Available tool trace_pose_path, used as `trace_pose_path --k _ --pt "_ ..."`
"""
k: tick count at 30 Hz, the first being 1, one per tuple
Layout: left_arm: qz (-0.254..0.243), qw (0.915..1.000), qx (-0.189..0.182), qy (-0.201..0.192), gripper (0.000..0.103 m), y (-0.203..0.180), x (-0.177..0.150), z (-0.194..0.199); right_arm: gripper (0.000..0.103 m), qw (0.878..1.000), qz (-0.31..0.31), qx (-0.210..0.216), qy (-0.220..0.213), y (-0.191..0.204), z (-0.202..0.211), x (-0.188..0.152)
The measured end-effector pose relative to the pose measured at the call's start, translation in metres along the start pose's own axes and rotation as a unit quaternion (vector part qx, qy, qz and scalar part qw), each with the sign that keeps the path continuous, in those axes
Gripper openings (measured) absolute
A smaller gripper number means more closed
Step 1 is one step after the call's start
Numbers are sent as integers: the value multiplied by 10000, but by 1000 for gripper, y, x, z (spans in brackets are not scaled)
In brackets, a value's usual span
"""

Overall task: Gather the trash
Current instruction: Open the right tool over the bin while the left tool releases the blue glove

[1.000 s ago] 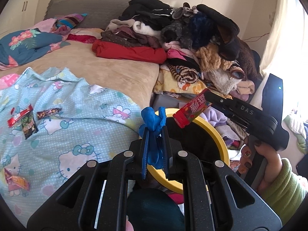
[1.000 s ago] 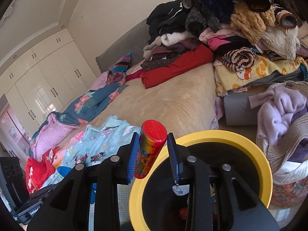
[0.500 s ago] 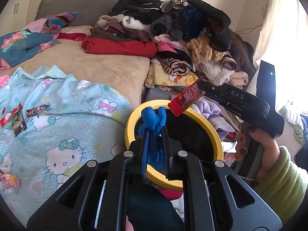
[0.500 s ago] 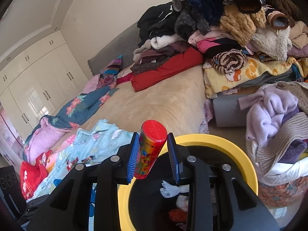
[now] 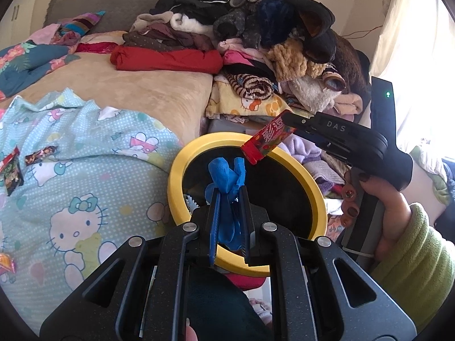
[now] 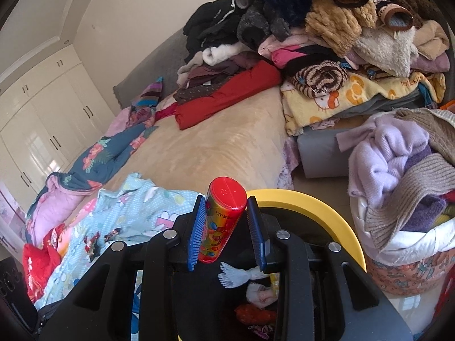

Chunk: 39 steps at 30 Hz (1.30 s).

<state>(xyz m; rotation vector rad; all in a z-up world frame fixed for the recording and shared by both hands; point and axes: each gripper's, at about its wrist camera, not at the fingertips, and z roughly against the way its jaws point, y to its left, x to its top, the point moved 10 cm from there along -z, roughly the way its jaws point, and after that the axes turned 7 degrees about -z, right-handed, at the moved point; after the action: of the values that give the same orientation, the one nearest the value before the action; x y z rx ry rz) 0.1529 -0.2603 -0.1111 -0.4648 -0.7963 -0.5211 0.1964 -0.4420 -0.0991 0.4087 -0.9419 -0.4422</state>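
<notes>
Trash held over the bin mouth, with two ways to miss

Trash in hand is of two kinds. The left claw (image 5: 229, 199) is pinched nearly closed on a crumpled blue rubbery scrap (image 5: 227, 179), which bulges out past the fingertips above the near half of the round black bin with a yellow rim (image 5: 182, 159). The right claw (image 6: 227, 227), partly open, clamps a red cylindrical candy tube with a red cap (image 6: 223, 216) across its body; in the left wrist view the tube (image 5: 267, 140) hangs tilted over the far right edge of the rim.

The tube is the likelier miss. It sits close above the yellow rim rather than over the dark middle, so if let go there it could strike the rim and bounce onto the lilac knitwear (image 6: 384, 153) heaped just right of the bin, or roll to the floor. Being round and smooth, it could also slip in the blue pads (image 6: 196, 227) if the claw tilts further.

The blue scrap is soft and may cling to the pads when the claw opens, hanging on instead of dropping.

More wrappers (image 5: 12, 170) lie far left on the pale blue cartoon-cat bedsheet (image 5: 85, 170), well apart from the bin. White paper scraps (image 6: 239, 275) already lie inside it.
</notes>
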Motion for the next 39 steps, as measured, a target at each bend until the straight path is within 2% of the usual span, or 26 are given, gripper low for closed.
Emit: trace_pose_path --k 17,23,26,27,29,30,32,34,35,37,39 --pt "-13 9991 -156 396 8 -10 -18 -41 29 9987 -312 -265 300 -33 -20 -9" --pt "-14 9987 -199 474 8 -12 -21 -51 29 9975 -456 -254 479 -38 -27 -16" --pt "3 9985 -211 500 9 -12 -23 -54 30 9961 -639 -101 593 -37 -30 -20" --pt "27 9985 -205 498 12 -11 -23 -54 31 9955 -728 -57 604 -38 -30 -19" --pt "97 9986 -226 469 32 -9 -23 -53 34 9948 -797 -30 640 -39 -31 -20" --pt "145 9988 -191 433 37 -5 -21 -51 40 9947 -804 -50 635 -40 -31 -20" --pt "245 9990 -112 366 58 2 -19 -47 46 9948 -812 -37 612 -38 -30 -19" --pt "352 9989 28 298 72 12 -17 -42 49 9952 -764 -33 609 -34 -31 -19" --pt "398 9988 85 263 75 17 -16 -39 52 9955 -732 -28 601 -32 -31 -19" --pt "497 9984 220 180 88 29 -13 -33 54 9962 -641 -20 585 -26 -32 -20" --pt "540 9976 423 73 92 41 -8 -25 54 9971 -532 0 539 -18 -31 -21"
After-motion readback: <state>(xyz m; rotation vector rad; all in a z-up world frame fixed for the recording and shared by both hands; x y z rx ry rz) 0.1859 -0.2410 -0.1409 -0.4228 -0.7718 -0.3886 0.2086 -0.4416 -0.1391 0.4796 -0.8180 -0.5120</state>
